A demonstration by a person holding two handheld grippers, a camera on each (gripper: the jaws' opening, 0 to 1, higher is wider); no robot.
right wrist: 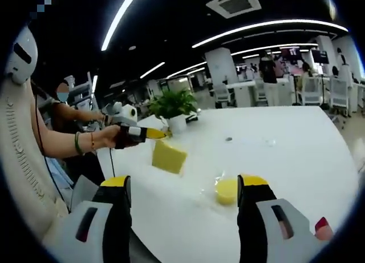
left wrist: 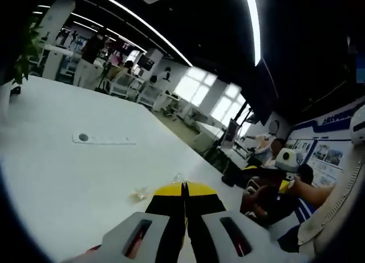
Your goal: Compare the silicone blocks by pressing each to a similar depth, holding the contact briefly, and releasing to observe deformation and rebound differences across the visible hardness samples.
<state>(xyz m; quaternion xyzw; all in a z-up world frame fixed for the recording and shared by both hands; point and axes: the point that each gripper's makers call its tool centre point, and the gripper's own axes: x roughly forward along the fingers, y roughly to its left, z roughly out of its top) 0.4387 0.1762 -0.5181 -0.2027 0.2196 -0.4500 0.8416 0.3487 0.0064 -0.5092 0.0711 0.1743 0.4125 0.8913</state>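
A yellow square block (right wrist: pixel 169 156) rests on the white table (right wrist: pixel 285 154). Nearer me, a smaller round yellow block (right wrist: pixel 226 190) sits on a clear wrapper, just inside my right gripper's right jaw and not touching it. My right gripper (right wrist: pixel 184 182) is open and low over the table, with the round block within its span. A hand holds my left gripper (right wrist: pixel 158 134) above and behind the square block, its yellow tips together. In the left gripper view its jaws (left wrist: pixel 183 189) are shut with nothing between them, over bare table (left wrist: pixel 68 177). The right gripper (left wrist: pixel 266 178) appears at the right.
A potted plant (right wrist: pixel 174 106) stands behind the square block. A white strip with a grey dot (left wrist: pixel 102 139) and clear scraps (left wrist: pixel 140 193) lie on the table. A seated person (left wrist: pixel 302 177) is beyond the table edge. A white curved shell (right wrist: pixel 17 120) is close on one side.
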